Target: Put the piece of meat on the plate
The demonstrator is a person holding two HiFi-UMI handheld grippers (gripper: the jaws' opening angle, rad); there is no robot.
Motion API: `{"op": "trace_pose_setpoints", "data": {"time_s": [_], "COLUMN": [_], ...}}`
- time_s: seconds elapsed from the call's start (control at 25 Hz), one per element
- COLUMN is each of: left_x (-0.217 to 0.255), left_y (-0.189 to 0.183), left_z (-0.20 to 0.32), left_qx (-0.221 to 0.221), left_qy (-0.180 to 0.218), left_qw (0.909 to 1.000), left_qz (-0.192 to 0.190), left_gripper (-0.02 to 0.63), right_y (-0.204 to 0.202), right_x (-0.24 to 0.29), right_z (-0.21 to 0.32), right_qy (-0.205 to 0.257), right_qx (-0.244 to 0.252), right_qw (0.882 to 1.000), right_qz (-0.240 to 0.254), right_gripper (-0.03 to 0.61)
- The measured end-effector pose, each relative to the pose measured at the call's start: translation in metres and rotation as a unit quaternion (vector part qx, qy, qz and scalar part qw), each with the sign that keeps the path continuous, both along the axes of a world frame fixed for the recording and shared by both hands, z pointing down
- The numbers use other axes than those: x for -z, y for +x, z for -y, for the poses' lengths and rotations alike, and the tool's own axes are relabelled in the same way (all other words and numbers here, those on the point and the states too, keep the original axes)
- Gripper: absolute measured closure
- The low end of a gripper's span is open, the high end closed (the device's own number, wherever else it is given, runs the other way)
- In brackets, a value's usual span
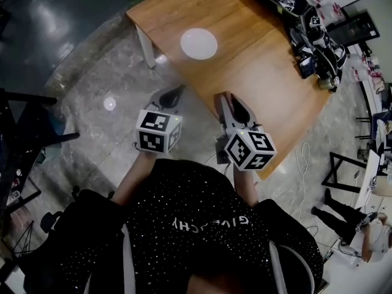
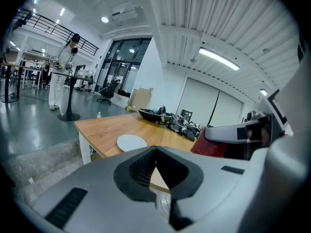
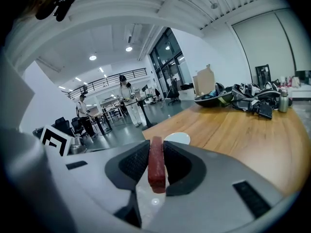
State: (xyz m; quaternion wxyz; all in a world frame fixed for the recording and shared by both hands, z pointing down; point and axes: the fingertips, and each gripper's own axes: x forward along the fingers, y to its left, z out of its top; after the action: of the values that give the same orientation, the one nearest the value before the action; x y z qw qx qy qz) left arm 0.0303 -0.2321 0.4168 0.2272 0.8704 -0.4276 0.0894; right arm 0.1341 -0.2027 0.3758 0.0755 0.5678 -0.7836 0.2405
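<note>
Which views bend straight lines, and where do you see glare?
Head view: the table edges bow, glare spots the floor. Left gripper view: ceiling lights burn white, corners black. Right gripper view: black corners too; the piece of meat is sharp.

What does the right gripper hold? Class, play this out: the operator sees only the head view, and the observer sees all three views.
Observer: The right gripper clamps a red piece of meat, which stands on edge between its jaws.
Operator: And the left gripper?
Observer: The left gripper is empty, with its jaw tips together and only the table edge showing behind them.
</note>
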Motion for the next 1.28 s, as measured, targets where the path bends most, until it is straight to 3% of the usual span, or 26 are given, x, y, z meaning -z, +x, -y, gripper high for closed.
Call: {"op": "trace_pose_setpoints", "data": {"time_s": [0.28, 0.64, 1.04, 1.28], "left_x": [-0.011, -0.012, -0.011, -0.021], "left_y": [0.001, 0.010, 0.006, -0.009], "left_z": [0.028, 0.052, 0.052, 0.064], "left_qx": [0.005, -0.021, -0.008, 0.024], "left_qy": [-0.004, 0.002, -0.004, -0.014], "left_qw": [1.0000, 0.9998, 1.0000, 0.9996], "left_qz": [-0.006, 0.000, -0.003, -0.008], "left_gripper": [0.604, 0.604, 0.604, 0.603], "right_y": [0.000, 0.008, 0.005, -0.001], "right_x": [-0.007, -0.008, -0.015, -0.019], "right_z": [0.029, 0.062, 0.071, 0.082], "right_qy": [0.002, 0.012, -0.001, -0.005], "right_qx": [0.002, -0.013, -0.002, 0.011], "right_qw": [1.000, 1.000, 1.000, 1.000], "right_qz": [0.003, 0.010, 0.012, 0.012], "right_gripper": [0.483, 0.483, 0.483, 0.483]}}
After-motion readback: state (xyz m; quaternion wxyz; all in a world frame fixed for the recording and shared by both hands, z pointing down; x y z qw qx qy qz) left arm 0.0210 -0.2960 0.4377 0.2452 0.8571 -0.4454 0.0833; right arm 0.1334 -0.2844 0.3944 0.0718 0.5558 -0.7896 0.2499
